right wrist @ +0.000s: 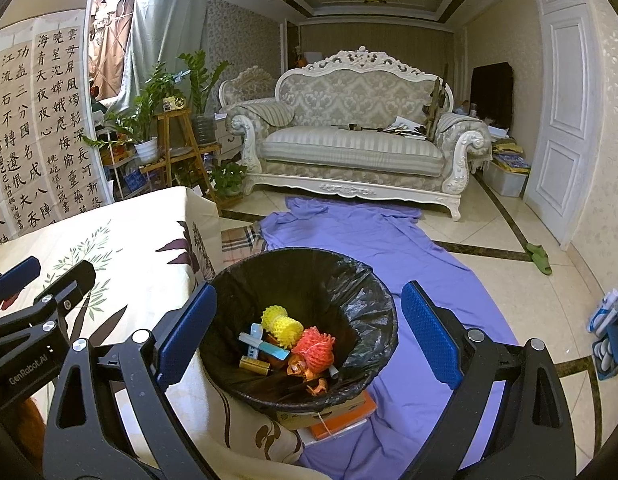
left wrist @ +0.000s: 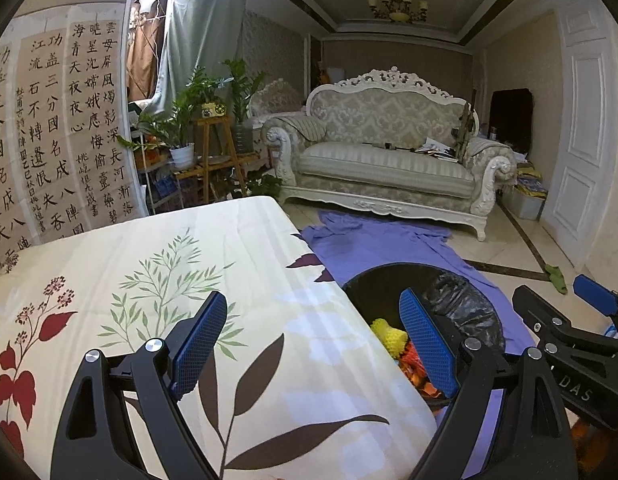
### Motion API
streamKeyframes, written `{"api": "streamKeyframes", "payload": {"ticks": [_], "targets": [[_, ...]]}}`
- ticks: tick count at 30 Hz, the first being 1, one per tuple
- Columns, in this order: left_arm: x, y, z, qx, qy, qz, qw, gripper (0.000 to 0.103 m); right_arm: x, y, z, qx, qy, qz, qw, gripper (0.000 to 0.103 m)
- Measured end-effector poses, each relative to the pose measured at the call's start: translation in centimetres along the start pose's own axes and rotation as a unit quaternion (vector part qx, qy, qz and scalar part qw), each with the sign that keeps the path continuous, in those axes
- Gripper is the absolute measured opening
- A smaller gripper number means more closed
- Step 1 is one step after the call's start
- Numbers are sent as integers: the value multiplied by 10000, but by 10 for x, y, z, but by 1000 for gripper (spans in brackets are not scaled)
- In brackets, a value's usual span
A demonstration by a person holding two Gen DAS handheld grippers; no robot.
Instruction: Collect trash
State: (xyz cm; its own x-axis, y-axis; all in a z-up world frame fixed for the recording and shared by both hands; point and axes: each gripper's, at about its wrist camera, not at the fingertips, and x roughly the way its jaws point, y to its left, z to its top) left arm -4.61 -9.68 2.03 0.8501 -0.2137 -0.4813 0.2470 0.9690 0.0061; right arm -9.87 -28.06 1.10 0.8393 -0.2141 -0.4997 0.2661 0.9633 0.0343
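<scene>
A bin with a black liner (right wrist: 349, 280) stands on the floor beside the table and holds trash: yellow foam nets (right wrist: 283, 322), an orange foam net (right wrist: 315, 350), small wrappers and a gold packet. In the left wrist view the bin (left wrist: 465, 292) shows at the right, past the table's edge. My right gripper (right wrist: 309, 332) is open and empty, above the bin. My left gripper (left wrist: 313, 340) is open and empty, over the floral tablecloth (left wrist: 149, 280) at the table's right edge. Each gripper shows in the other's view, the right one (left wrist: 589, 312) and the left one (right wrist: 37, 280).
A purple sheet (right wrist: 369, 232) covers the floor under the bin. An orange box and cardboard (right wrist: 341, 420) lie under the bin. A white sofa (right wrist: 349, 140) stands at the back, plants on wooden stands (right wrist: 169, 120) at left, a white door (right wrist: 557, 120) at right.
</scene>
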Motion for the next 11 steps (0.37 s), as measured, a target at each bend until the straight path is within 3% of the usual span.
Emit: {"api": "streamKeyframes", "payload": {"ticks": [11], "targets": [[23,37,-5,-302,571,351,9973,85,13,28,-3,-256,184,264,9992,91]]}}
